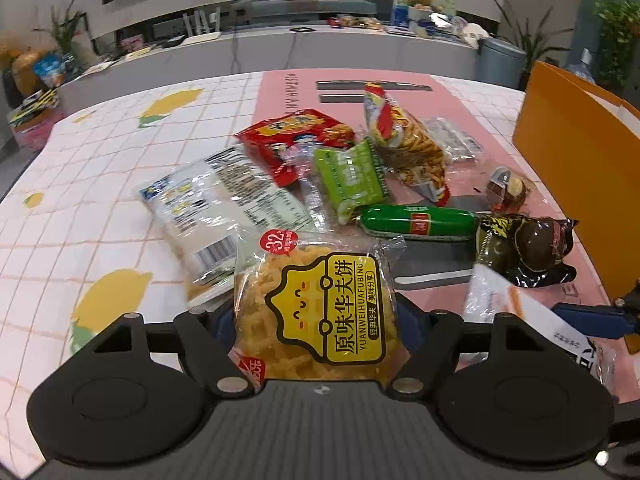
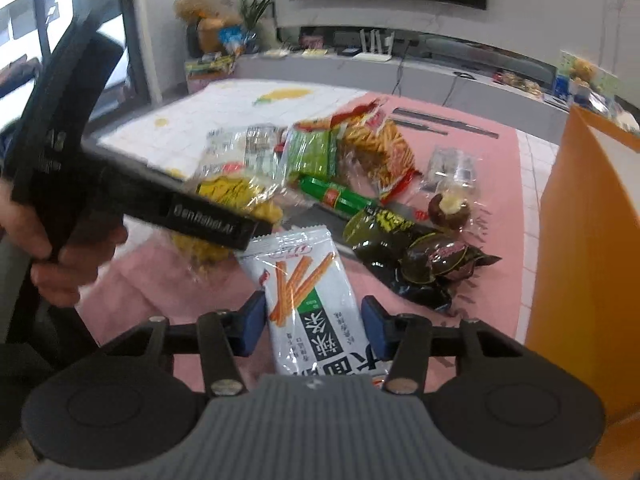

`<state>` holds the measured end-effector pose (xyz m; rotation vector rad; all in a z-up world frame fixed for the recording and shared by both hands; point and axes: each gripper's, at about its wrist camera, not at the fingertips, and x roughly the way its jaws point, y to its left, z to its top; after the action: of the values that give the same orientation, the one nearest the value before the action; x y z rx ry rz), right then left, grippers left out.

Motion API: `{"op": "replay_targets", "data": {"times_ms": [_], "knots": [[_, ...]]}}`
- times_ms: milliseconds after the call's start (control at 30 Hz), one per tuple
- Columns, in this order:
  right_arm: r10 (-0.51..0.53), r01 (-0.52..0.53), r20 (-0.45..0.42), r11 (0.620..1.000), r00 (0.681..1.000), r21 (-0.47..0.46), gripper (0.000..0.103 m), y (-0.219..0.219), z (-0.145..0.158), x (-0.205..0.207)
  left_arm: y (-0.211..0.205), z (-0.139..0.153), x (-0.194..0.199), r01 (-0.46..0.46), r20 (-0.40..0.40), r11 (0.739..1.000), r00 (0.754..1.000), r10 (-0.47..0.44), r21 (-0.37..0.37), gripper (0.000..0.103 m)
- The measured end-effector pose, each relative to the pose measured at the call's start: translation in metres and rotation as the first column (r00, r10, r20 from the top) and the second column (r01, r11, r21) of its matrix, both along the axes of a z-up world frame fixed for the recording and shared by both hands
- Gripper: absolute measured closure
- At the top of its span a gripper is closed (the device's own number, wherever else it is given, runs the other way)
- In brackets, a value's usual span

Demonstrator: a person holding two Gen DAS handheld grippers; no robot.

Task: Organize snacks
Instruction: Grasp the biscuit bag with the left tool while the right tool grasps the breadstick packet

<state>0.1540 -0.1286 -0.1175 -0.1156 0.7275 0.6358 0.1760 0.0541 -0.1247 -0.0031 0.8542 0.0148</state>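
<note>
My left gripper is shut on a clear packet of yellow waffle biscuits and holds it above the table; the same packet shows in the right wrist view. My right gripper is shut on a white packet with orange sticks printed on it, also seen at the right of the left wrist view. A pile of snacks lies ahead: a green sausage, a green packet, a red packet, a bag of crisp sticks, a dark packet.
An orange box stands at the right edge of the table, also in the right wrist view. A white bag with a barcode lies left of the pile. A pink mat and a lemon-print cloth cover the table.
</note>
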Motion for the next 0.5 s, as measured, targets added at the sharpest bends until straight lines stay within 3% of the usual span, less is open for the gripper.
{"op": "replay_targets", "data": {"times_ms": [133,300,500], "knots": [[-0.036,0.036,-0.005,0.998,0.999,0.053,0.053,-0.01,0.01,-0.009,0.006,0.014,-0.012,-0.011,0.019,0.999,1.0,0.011,-0.033,0.017],[-0.098,0.093,0.03,0.986,0.995,0.135,0.053,-0.026,0.04,-0.024,0.011,0.05,-0.024,-0.002,0.115,0.997,0.993,0.011,-0.079,0.017],[-0.311,0.279,0.054,0.907,0.949,0.316,0.053,-0.08,0.096,-0.035,-0.001,0.092,-0.033,0.081,0.226,0.991,0.973,-0.056,-0.105,0.017]]}}
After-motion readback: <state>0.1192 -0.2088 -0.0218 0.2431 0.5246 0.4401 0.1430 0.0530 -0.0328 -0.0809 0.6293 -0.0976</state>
